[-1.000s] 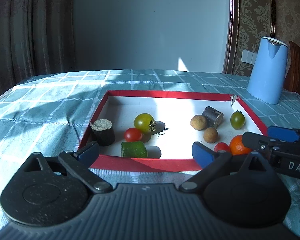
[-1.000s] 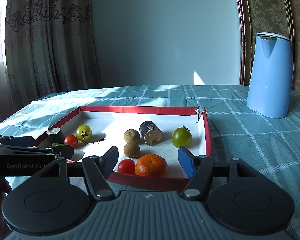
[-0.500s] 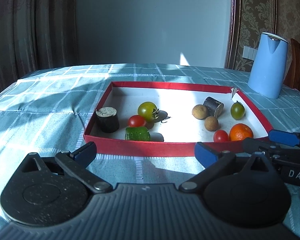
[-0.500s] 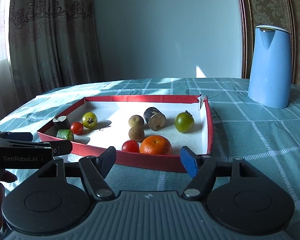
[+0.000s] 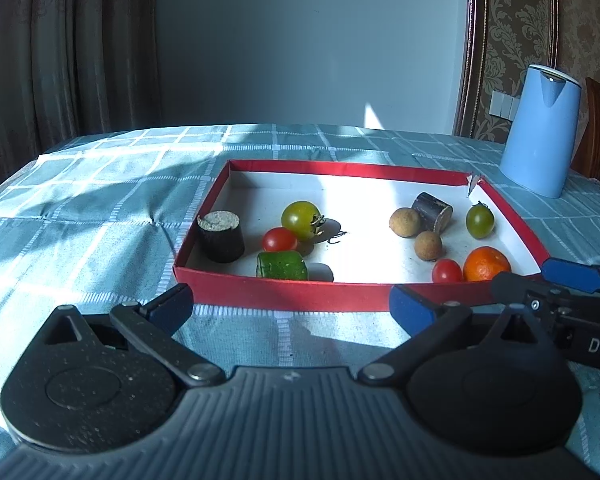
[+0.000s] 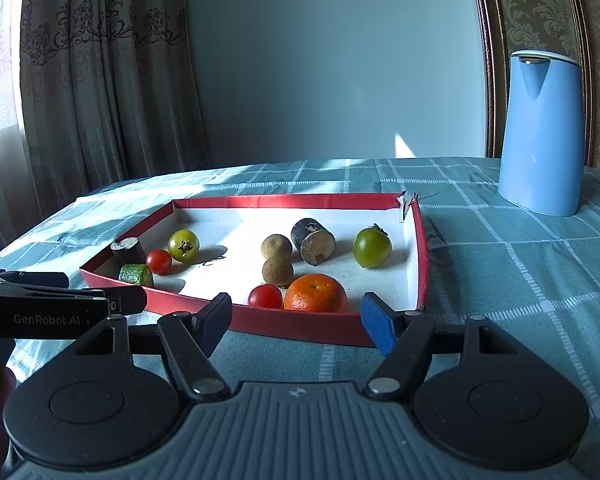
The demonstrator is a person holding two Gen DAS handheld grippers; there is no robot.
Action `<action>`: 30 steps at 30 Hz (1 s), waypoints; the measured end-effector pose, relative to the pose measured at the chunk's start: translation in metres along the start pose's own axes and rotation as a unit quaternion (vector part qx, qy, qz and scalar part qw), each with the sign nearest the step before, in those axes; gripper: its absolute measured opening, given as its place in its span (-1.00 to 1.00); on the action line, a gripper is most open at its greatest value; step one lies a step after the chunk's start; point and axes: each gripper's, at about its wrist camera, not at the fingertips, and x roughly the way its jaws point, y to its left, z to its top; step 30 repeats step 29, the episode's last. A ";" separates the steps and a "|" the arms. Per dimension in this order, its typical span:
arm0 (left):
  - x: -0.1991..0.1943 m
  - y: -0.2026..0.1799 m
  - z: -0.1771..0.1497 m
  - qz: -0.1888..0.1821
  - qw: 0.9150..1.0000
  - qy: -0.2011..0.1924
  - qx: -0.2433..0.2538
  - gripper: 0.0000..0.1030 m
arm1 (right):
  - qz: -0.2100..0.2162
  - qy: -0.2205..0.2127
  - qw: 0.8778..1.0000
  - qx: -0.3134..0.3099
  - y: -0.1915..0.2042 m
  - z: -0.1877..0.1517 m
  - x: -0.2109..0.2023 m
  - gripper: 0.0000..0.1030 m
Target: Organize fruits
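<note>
The table [image 5: 80, 200] under its blue checked cloth fills both views, with the tall blue kettle [image 6: 540, 136] standing well back at about two o'clock from the right wrist camera. Next in size is the red-walled tray [image 5: 284, 292] with a white floor, lying straight ahead at twelve o'clock of both grippers and holding all the fruit. The left gripper [image 5: 290, 308] hangs short of the tray's near wall with its blue pads spread wide and nothing between them; the right gripper [image 6: 296, 320] does the same, fingers wide apart and empty, its tips just at the near wall. Inside the tray, the orange [image 6: 315, 298] sits against the near wall, almost dead ahead of the right gripper at twelve o'clock and nearly centred in its gap, while from the left gripper it lies off at about two o'clock, so the right hand looks the nearer one for it. Round as it is, it offers no long axis to line up with. Two dark cane-like stubs differ: one [image 5: 220, 237] stands upright in the near left corner, the other [image 6: 314, 241] lies on its side, cut face toward the camera. Two green tomatoes [image 5: 300, 220] [image 6: 372, 247] sit left and right, a cucumber piece [image 5: 282, 266] lies crosswise by the near wall, two brown longans [image 6: 277, 258] touch mid-tray, and the small red tomatoes [image 6: 265, 296] [image 5: 279, 239] come last, one touching the orange.
</note>
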 end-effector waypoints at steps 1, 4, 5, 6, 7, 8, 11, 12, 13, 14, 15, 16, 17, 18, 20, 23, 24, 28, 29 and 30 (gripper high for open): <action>0.000 0.000 0.000 0.000 1.000 0.001 0.000 1.00 | 0.000 -0.001 1.000 -0.001 0.000 0.000 -0.001 0.38; 0.000 0.000 0.000 -0.001 1.000 0.000 0.001 1.00 | 0.000 -0.001 1.000 -0.004 0.001 0.000 -0.001 0.38; 0.000 0.000 0.000 0.000 1.000 0.000 0.001 1.00 | 0.001 -0.001 1.000 -0.004 0.002 0.000 -0.001 0.38; 0.000 0.000 0.000 0.001 1.000 -0.001 0.001 1.00 | 0.001 0.000 1.000 -0.004 0.002 0.000 0.000 0.38; -0.001 0.000 0.000 0.002 1.000 -0.001 0.001 1.00 | 0.001 0.001 1.000 -0.005 0.002 0.000 0.000 0.38; -0.001 0.000 0.000 0.002 1.000 -0.001 0.001 1.00 | 0.001 0.001 1.000 -0.006 0.002 0.000 0.000 0.38; -0.001 0.000 0.000 0.001 1.000 -0.002 0.001 1.00 | 0.002 -0.002 1.000 -0.005 0.002 0.000 0.000 0.38; -0.001 0.000 0.000 0.002 1.000 -0.002 0.002 1.00 | 0.003 -0.001 1.000 -0.005 0.002 -0.001 0.000 0.38; -0.002 0.000 0.000 0.003 1.000 -0.003 0.003 1.00 | 0.004 -0.001 1.000 -0.004 0.002 -0.001 -0.001 0.38; -0.002 -0.001 0.000 0.002 1.000 -0.004 0.004 1.00 | 0.005 0.000 1.000 -0.003 0.002 -0.002 -0.001 0.38; -0.002 0.000 0.000 0.000 1.000 -0.004 0.004 1.00 | 0.007 0.000 1.000 -0.003 0.002 -0.002 -0.001 0.38; -0.002 0.000 0.000 -0.002 1.000 -0.003 0.003 1.00 | 0.010 0.000 1.000 -0.004 0.003 -0.003 -0.003 0.38; -0.001 0.000 0.000 -0.005 1.000 -0.001 0.002 1.00 | 0.014 -0.001 1.000 -0.005 0.004 -0.004 -0.004 0.38; -0.001 0.001 0.000 -0.008 1.000 0.001 -0.001 1.00 | 0.018 -0.003 1.000 -0.007 0.005 -0.004 -0.006 0.38; -0.001 0.003 0.000 -0.011 1.000 0.001 -0.007 1.00 | 0.022 -0.002 1.000 -0.015 0.008 -0.007 -0.008 0.38; -0.004 0.007 -0.003 -0.031 0.999 0.008 -0.017 1.00 | 0.019 0.006 0.999 -0.030 0.013 -0.011 -0.010 0.38; -0.005 0.008 -0.005 -0.033 0.999 0.009 -0.017 1.00 | 0.018 0.008 0.999 -0.033 0.014 -0.012 -0.011 0.38; -0.009 0.001 -0.009 -0.015 1.000 0.001 0.005 1.00 | 0.015 0.011 1.000 -0.024 0.012 -0.013 -0.012 0.46; -0.009 -0.002 -0.010 -0.006 1.000 0.000 0.012 1.00 | 0.011 0.012 1.000 -0.021 0.011 -0.013 -0.012 0.52; -0.009 -0.002 -0.010 -0.006 1.000 0.000 0.012 1.00 | 0.011 0.012 1.000 -0.021 0.011 -0.013 -0.012 0.52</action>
